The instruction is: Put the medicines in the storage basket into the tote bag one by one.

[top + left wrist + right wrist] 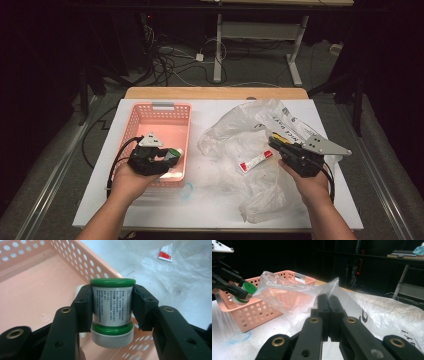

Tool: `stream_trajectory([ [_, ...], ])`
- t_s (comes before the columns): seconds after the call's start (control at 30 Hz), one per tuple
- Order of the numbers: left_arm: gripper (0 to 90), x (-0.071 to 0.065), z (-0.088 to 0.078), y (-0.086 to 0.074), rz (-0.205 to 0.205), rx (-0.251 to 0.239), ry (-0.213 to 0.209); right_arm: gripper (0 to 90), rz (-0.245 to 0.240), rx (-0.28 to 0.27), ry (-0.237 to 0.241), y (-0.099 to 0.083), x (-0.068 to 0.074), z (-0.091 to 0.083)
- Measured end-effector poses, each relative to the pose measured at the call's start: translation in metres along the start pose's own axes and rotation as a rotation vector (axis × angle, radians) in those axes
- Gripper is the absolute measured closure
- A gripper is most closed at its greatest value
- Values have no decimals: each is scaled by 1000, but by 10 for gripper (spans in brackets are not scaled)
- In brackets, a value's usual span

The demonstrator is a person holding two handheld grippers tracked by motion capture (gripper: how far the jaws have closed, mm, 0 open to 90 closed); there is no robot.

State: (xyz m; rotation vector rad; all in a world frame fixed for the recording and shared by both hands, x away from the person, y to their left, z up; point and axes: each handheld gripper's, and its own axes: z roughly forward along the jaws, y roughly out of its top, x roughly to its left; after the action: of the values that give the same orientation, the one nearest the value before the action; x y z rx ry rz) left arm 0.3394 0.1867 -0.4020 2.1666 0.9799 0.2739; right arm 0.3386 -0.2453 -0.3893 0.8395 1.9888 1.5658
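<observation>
Green-rimmed jar (111,312) with a white screw cap sits clamped between the pads of the left hand-held gripper (111,308), held sideways over the near right corner of the pink perforated basket (145,117); in the high view the same jar (174,153) hangs just above the basket's right wall. Its white label carries several lines of small dark print, too fine to read.

The right hand-held gripper (328,305) has its jaws fully together on a fold of the clear plastic bag (250,130), lifting that edge off the table (210,210). The bag spreads crumpled across the right half of the table, right beside the basket, and part of it rises between the two grippers in the right gripper view. Black lettering is printed along the bag's far side (only a fragment like "MCL" can be made out, and not surely).

A small red-and-white tube (255,161) lies on the bag, between the two hands. A faint blue scribbled ring (187,190) marks the table just in front of the basket.
</observation>
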Motion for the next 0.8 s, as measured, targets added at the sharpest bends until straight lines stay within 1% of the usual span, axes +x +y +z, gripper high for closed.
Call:
stream_trajectory([
  [0.07, 537, -1, -2, -4, -5, -26, -11, 900, -2, 0, 0, 0, 0, 0],
  [0.17, 537, -3, -4, -11, -11, -66, 9, 900, -6, 0, -1, 0, 1, 0],
  [0.27, 537, -2, -6, -17, -34, -105, 5, 900, -8, -1, 1, 0, 2, 0],
  [0.3, 537, -1, -7, -19, -34, -113, 9, 900, -8, 0, 2, 0, 2, 0],
  [0.37, 537, 0, -11, -19, -20, -121, 28, 900, -13, 3, 3, 0, 3, 1],
  [0.43, 537, 2, -14, -20, -44, -151, 16, 900, -16, 2, 6, 0, 3, 1],
  [0.5, 537, 2, -16, -20, -48, -164, 22, 900, -14, 3, 6, 0, 3, 1],
  [0.57, 537, 2, -16, -21, -56, -179, 13, 900, -7, -1, 3, 0, 3, 0],
  [0.63, 537, 0, -14, -23, -60, -187, 5, 900, -8, -3, 2, 0, 3, -1],
  [0.7, 537, -3, -13, -23, -55, -192, 3, 900, -5, -3, 1, 0, 3, -1],
  [0.8, 537, -7, -15, -22, -55, -220, -7, 900, -4, -2, 4, 0, 2, -1],
])
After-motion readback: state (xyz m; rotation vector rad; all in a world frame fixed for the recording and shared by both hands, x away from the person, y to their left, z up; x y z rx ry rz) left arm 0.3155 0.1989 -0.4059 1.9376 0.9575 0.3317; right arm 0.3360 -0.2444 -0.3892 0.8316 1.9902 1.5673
